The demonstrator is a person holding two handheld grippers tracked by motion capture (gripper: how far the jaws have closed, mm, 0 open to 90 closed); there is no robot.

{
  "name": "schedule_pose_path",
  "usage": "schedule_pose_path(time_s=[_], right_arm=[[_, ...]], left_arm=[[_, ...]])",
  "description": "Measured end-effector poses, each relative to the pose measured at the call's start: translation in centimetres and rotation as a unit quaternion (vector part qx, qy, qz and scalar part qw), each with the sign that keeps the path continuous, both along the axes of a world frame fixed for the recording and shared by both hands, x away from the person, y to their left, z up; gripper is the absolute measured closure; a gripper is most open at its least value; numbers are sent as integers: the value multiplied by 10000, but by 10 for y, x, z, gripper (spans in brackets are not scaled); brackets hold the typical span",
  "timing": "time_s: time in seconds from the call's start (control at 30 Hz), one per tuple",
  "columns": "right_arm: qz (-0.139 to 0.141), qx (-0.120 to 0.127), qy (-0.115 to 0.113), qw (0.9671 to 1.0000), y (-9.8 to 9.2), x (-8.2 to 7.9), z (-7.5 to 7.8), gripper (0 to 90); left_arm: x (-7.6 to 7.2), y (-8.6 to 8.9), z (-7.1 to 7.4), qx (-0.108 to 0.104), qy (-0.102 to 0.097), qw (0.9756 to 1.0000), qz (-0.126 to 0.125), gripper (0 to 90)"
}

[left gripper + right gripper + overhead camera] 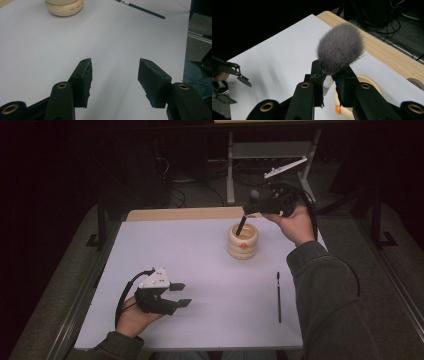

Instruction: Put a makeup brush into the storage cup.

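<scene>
High view: the left gripper (182, 294) rests at the table's (200, 265) near edge, jaws apart and empty, leaving room, while the right gripper (248, 210), clamped on a fluffy makeup brush (241, 226), holds it handle-down in the ribbed holder (243, 241); a thin brush (278, 296) lies nearby.

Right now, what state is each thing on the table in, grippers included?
Right gripper: shut on the fluffy brush, above the holder.
Fluffy brush: held bristles up, handle end pointing down into the holder.
Wooden ringed holder: upright on the table.
Thin brush: lying flat on the table, untouched.
Left gripper: open, nothing between its jaws, low over the table.
</scene>
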State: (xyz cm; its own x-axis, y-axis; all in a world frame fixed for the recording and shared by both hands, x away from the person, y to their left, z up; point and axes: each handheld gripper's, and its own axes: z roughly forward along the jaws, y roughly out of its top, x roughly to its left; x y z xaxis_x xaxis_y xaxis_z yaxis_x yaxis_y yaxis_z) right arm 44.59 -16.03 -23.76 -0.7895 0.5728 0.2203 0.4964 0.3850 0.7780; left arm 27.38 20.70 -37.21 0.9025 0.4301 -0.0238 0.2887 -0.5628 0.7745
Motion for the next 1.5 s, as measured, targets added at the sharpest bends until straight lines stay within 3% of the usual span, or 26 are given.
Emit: schedule_pose_path(time_s=[0.43,0.9,1.5], right_arm=[[-309,5,25,9995,-1,17,1,761],[-614,-152,133,9979,2,32,-13,760],[-894,-311,309,9950,-1,43,-31,760]], left_arm=[[0,2,1,-12,-12,10000,5,446],[2,3,0,-19,-84,10000,-29,438],[1,3,0,-68,-20,10000,33,426]])
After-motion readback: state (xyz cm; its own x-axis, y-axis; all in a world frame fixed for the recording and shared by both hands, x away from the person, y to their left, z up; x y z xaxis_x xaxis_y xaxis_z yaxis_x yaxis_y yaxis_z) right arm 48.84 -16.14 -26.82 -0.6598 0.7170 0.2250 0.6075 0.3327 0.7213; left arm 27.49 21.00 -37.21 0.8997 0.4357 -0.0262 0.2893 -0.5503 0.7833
